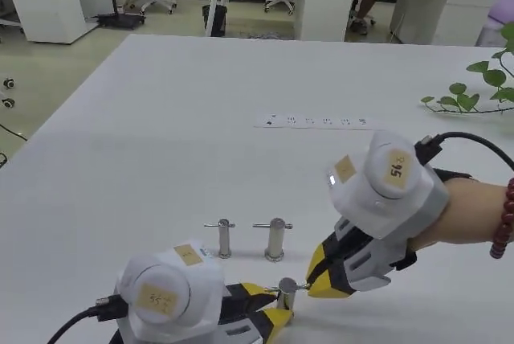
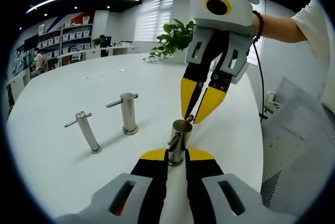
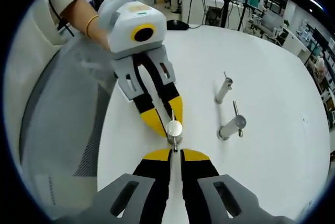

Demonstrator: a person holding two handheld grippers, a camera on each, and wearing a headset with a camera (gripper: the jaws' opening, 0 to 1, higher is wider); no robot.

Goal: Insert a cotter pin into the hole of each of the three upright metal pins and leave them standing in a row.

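Two upright metal pins (image 1: 224, 239) (image 1: 275, 239) stand side by side on the white table, each with a cotter pin through its top. A third metal pin (image 1: 287, 290) stands in front of them. My left gripper (image 1: 269, 312) is shut on the third pin's shaft (image 2: 177, 144). My right gripper (image 1: 310, 284) is shut on a thin cotter pin (image 3: 175, 141) whose end meets the third pin's head (image 3: 174, 128). In the left gripper view the right gripper (image 2: 193, 116) comes down from above to the pin's top, and a short metal stub (image 2: 171, 140) shows at the pin's side.
A strip of power sockets (image 1: 317, 122) is set into the table further back. A green plant (image 1: 482, 87) trails over the right edge. Bare white table (image 1: 161, 143) stretches left and behind the pins. Desks and chairs stand beyond the table.
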